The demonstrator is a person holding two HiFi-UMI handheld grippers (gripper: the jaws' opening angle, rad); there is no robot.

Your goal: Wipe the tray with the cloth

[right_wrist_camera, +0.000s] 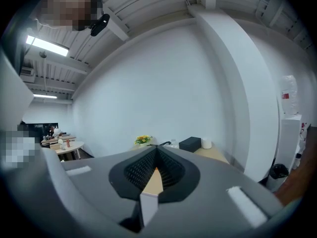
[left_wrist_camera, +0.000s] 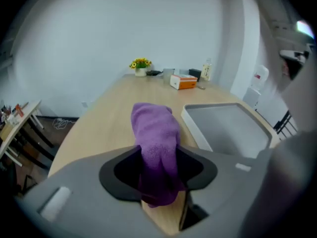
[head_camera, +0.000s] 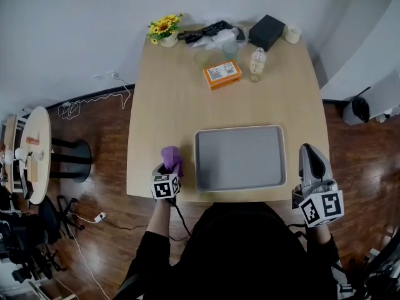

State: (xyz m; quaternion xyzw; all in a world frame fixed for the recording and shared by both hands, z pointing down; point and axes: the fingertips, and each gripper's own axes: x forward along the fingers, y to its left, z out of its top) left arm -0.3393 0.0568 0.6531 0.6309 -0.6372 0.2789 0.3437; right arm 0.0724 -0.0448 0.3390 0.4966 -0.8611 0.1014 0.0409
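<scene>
While the left tongs (head_camera: 169, 169) pinch the purple cloth (head_camera: 172, 158) tight between them, the wiping has not begun yet, I think. The cloth sits over the table (head_camera: 169, 92), just beside the gray tray (head_camera: 240, 158), at its 9 o'clock. Next it must go toward 3 o'clock, onto the tray. The right tongs (head_camera: 308, 152) are closed, hold nothing, and wait at the tray's 4 o'clock.

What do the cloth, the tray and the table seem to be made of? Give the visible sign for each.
Cloth: probably terry or microfibre. It is purple, with a fuzzy nap and limp folds.
Tray: metal or hard plastic, the look leaves it open. It is matte grey and smooth, with a raised rim.
Table: wood or wood-look laminate. The top is pale tan, flat and even.
</scene>
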